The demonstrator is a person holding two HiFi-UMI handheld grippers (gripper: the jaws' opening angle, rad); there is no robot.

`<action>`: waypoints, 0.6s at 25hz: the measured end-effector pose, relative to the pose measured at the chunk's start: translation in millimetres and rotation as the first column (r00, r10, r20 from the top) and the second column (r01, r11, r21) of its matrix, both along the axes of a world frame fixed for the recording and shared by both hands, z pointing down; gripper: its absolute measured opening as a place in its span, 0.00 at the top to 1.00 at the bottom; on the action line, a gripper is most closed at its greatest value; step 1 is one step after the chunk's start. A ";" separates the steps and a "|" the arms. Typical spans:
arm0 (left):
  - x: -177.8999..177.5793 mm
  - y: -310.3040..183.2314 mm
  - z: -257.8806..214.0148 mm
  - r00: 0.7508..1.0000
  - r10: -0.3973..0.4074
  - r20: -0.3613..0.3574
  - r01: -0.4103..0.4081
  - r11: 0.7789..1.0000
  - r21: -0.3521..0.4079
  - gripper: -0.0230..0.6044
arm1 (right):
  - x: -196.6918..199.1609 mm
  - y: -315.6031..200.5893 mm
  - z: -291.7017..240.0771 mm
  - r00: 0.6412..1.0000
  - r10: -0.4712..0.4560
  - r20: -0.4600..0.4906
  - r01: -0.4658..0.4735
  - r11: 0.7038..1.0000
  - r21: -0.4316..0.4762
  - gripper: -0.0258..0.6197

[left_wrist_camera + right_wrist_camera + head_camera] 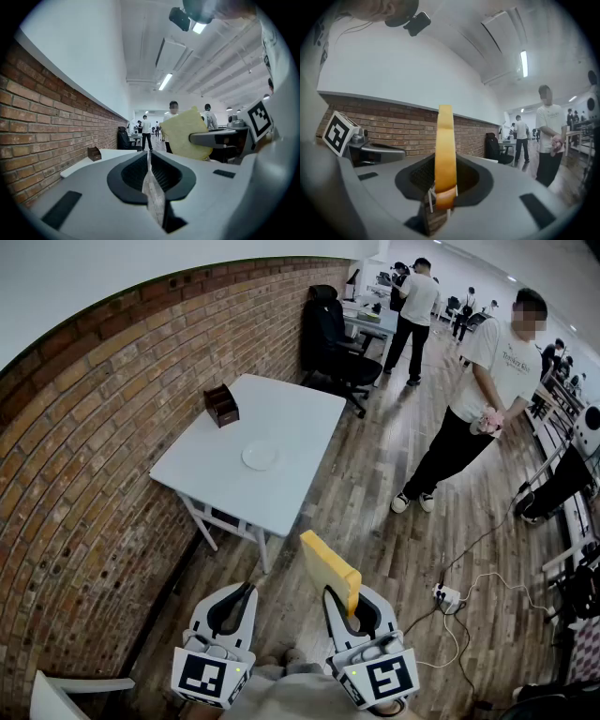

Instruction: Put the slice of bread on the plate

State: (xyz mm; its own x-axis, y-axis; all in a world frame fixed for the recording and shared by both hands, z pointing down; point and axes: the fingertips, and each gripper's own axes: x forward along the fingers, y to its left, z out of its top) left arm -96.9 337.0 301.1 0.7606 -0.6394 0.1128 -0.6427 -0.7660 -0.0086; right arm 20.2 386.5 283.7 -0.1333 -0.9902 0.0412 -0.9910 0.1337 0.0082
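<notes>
both claws sit low in the head view, side by side and a little apart, pointing forward and about level. the left claw has its jaws pressed together with nothing between them. the right claw has its jaws closed narrowly on the lower end of the slice of bread, which stands upright on edge, rising above the jaws.
</notes>
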 end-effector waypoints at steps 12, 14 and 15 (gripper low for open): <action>7.0 -7.0 5.0 1.000 -0.020 0.005 0.020 1.000 -0.012 0.91 | 7.3 -8.4 6.3 1.000 -0.018 0.011 0.018 1.000 -0.012 0.82; 8.4 -8.0 7.1 1.000 -0.023 0.007 0.024 1.000 -0.020 0.91 | 9.0 -9.8 7.8 1.000 -0.024 0.016 0.025 1.000 -0.016 0.82; 9.2 -8.5 8.3 1.000 -0.026 0.008 0.026 0.999 -0.023 0.91 | 10.2 -10.3 8.7 1.000 -0.027 0.016 0.027 0.999 -0.017 0.82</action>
